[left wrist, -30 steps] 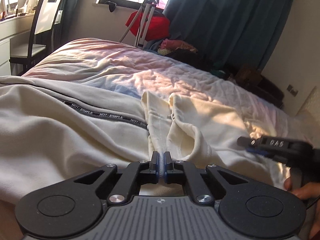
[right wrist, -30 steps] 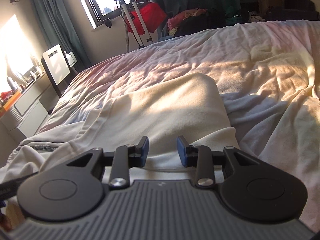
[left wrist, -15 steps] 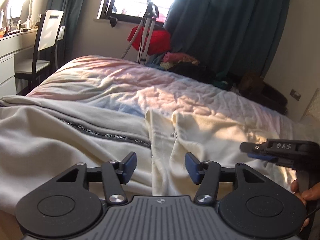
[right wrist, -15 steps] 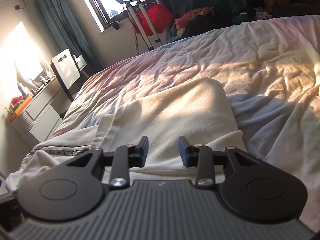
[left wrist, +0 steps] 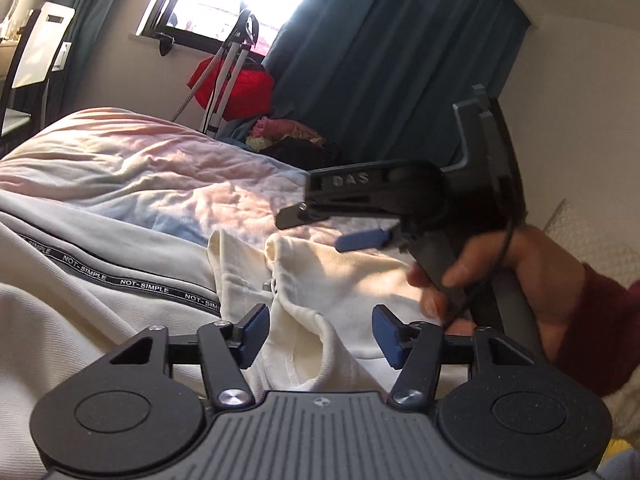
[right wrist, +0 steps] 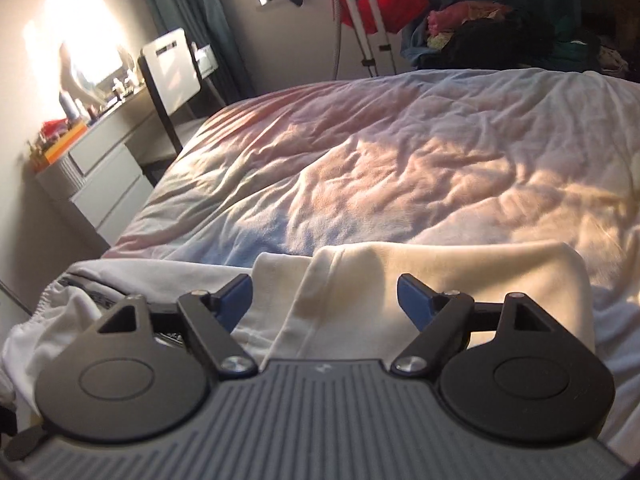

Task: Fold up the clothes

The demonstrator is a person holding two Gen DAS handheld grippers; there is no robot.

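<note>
Below both hand-held grippers (left wrist: 316,334) (right wrist: 324,300), cream garment (left wrist: 304,280) lies unheld.

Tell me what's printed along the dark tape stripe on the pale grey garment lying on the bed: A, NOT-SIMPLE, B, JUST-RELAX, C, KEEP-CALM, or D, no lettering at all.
A: in the left wrist view the dark tape stripe on the pale grey garment repeats the white words NOT-SIMPLE along its length.

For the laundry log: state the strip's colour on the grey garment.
Black strip with white lettering; left wrist view.
</note>
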